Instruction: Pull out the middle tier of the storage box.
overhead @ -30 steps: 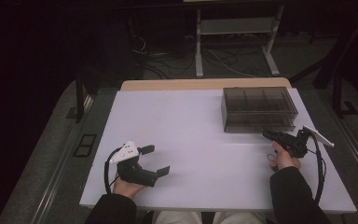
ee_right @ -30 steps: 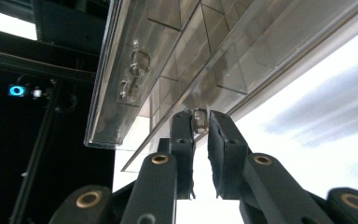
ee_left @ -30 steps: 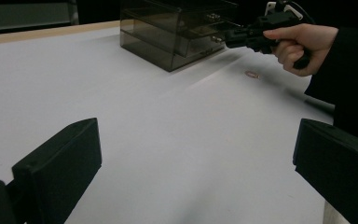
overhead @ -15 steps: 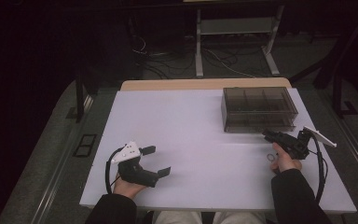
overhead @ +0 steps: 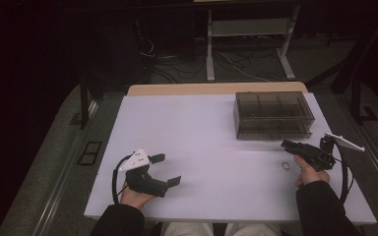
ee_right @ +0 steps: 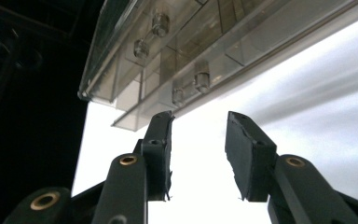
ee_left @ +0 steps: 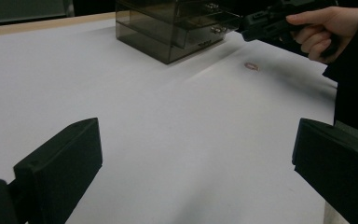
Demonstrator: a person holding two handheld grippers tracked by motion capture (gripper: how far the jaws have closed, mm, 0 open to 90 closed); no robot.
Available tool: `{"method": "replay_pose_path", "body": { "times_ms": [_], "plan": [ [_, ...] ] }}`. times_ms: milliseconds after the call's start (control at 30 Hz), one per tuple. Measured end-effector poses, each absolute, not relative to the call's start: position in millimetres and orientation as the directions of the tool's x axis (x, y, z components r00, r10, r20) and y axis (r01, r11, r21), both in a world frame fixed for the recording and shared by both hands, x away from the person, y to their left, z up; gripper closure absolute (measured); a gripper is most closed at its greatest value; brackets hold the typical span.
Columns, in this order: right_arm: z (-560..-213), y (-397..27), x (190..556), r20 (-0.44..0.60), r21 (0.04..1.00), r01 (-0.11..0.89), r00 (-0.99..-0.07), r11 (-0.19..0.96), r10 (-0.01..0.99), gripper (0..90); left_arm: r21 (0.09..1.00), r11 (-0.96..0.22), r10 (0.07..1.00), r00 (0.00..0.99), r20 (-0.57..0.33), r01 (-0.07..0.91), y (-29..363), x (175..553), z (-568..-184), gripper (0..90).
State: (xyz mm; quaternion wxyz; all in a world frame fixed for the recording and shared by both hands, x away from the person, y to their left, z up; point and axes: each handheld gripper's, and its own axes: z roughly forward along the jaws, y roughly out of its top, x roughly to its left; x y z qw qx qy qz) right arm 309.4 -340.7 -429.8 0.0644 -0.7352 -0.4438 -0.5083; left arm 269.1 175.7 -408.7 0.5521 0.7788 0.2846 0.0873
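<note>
A small ring (overhead: 285,165) lies flat on the white table (overhead: 211,132), just left of the person's right hand; from the left gripper view the ring (ee_left: 251,66) sits under that hand. My right gripper (overhead: 287,144) hovers above it and points at the smoky clear drawer box (overhead: 273,115). Its jaws have just been opening and stand partly apart with nothing between them, as the right gripper view (ee_right: 199,121) shows, facing the box's drawer knobs (ee_right: 200,74). My left gripper (overhead: 166,169) rests near the front left, jaws wide open and empty (ee_left: 196,154).
The drawer box (ee_left: 172,28) stands at the back right of the table. A cable loops from the right gripper near the right table edge (overhead: 347,177). Beyond the table is a dark floor with a metal stand (overhead: 248,29).
The right hand has lifted a little, and the small ring now lies bare on the table beside it. The left hand has kept still.
</note>
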Motion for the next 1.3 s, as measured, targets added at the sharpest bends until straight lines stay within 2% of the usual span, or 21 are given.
{"method": "replay_pose_path", "body": {
  "times_ms": [300, 600, 1000, 1300],
  "plan": [
    [-417, -342, 308, 0.729, 0.430, 0.751, 0.038, -0.501, 0.684, 59.9, 0.910, -0.226, 0.541, 0.822, -0.179, 0.347, 176, 269, -409, 0.6],
    [-397, -326, 315, 0.608, 0.480, 0.816, -0.045, -0.322, 0.792, 58.9, 0.911, -0.227, 0.540, 0.823, -0.176, 0.344, 176, 269, -409, 0.6],
    [-374, -320, 322, 0.513, 0.503, 0.851, -0.150, -0.154, 0.845, 56.2, 0.910, -0.231, 0.541, 0.823, -0.174, 0.345, 175, 269, -409, 0.6],
    [-352, -322, 327, 0.422, 0.554, 0.832, -0.267, -0.014, 0.866, 54.9, 0.912, -0.231, 0.544, 0.822, -0.167, 0.338, 175, 269, -408, 0.6]
  ]
}}
